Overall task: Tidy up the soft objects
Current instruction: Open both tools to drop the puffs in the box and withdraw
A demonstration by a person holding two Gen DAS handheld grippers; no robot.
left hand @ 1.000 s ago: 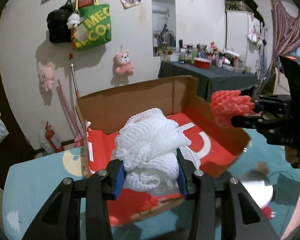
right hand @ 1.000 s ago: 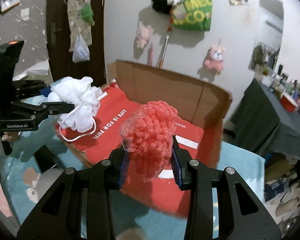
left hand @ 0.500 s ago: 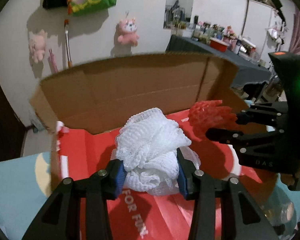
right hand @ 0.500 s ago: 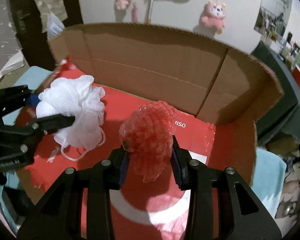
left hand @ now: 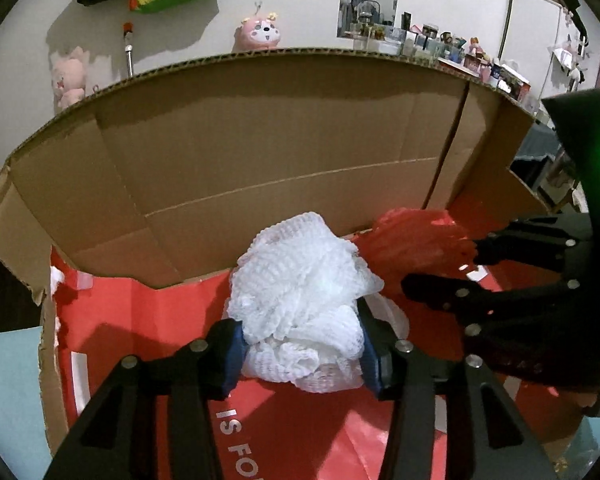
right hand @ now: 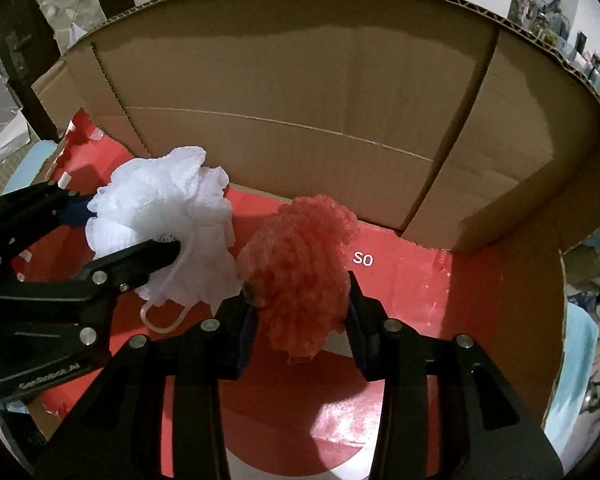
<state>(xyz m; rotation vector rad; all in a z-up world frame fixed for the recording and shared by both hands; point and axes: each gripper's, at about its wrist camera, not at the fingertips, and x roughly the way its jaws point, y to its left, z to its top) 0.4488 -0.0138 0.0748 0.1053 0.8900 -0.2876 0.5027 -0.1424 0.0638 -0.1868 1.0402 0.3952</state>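
On the left, the left gripper (left hand: 300, 354) is clamped on a white mesh sponge (left hand: 300, 300), its blue pads pressed into the sponge's lower folds on both sides. The grip sits low on the bundle, most likely so the loose netting cannot slip out while it is carried. In the right wrist view the sponge's white cord loop (right hand: 164, 316) hangs free beneath it, so the sponge appears to be held above the box floor, not resting on it.

Both sponges are inside the cardboard box (left hand: 260, 140), over its red floor (right hand: 420, 304) and close to the tall far wall. Holding them this deep suggests the aim is to drop each one toward the back, leaving the near part free.

To the right, the right gripper (right hand: 300, 332) is closed on a red mesh sponge (right hand: 300, 272), squeezed at its middle, with frills spilling above and below the pads. The two sponges sit just beside each other, white left and red right, nearly touching; whether they touch I cannot tell. That spacing looks chosen so they can be set down side by side.
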